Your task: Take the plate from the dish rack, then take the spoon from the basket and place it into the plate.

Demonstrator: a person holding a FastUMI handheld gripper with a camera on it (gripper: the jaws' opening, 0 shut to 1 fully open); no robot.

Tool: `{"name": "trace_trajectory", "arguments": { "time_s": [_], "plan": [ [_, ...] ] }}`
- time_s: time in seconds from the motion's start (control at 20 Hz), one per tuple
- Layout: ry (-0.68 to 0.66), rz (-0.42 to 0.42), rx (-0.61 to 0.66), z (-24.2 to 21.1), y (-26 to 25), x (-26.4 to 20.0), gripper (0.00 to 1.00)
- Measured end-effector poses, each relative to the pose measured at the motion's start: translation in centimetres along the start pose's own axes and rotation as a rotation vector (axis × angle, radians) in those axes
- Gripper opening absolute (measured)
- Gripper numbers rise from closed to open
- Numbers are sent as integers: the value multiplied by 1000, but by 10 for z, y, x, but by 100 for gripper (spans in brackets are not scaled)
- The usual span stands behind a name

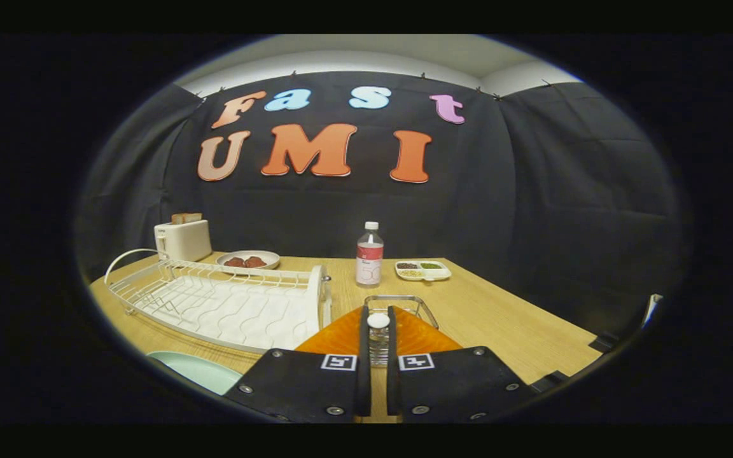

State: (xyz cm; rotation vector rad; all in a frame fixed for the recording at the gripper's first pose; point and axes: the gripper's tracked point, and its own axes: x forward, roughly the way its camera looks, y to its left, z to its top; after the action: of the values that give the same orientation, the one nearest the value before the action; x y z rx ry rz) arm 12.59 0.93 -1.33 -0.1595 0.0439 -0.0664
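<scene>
Two fingers (364,356) of the gripper (377,310) stand almost together, with only a narrow slot between them. In that slot sits a slim thing with a round white end, which looks like the spoon (378,321). Its lower part is blurred, and I cannot tell whether both fingers press on it or merely flank it.

Just beyond the fingertips, a little to the right, is the wire basket (412,303) on the wooden table (506,324). The plate (198,370), pale green, lies flat on the table to the left of the fingers, near the rack's front edge. The white dish rack (226,308) stands left of the basket with nothing in its slots.

Behind the rack a white toaster (182,240) holds slices of bread, and beside it a dish (249,259) carries some brown food. A clear bottle (369,254) with a white cap and a red label stands upright straight ahead, beyond the basket. Just to its right lies a divided tray (422,270) with small portions in its compartments.
</scene>
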Motion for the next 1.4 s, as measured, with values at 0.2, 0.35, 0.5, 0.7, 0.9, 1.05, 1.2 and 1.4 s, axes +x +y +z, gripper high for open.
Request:
{"name": "trace_trajectory", "arguments": {
  "time_s": [0.2, 0.35, 0.5, 0.7, 0.9, 1.05, 1.2, 1.4],
  "plan": [
    [-37, -27, -10, 19, -13, -14, 9],
    [-82, -33, -16, 39, -19, -31, 10],
    [-114, -37, -30, 57, -24, -50, 10],
    [-141, -23, -31, 71, -22, -77, 9],
    [-164, -1, -16, 79, -15, -107, 9],
    [-167, 46, 1, 77, 6, -130, 9],
    [-189, 85, -15, 78, 28, -149, 9],
    [-177, 162, -18, 65, 64, -166, 9]
  ]
}}
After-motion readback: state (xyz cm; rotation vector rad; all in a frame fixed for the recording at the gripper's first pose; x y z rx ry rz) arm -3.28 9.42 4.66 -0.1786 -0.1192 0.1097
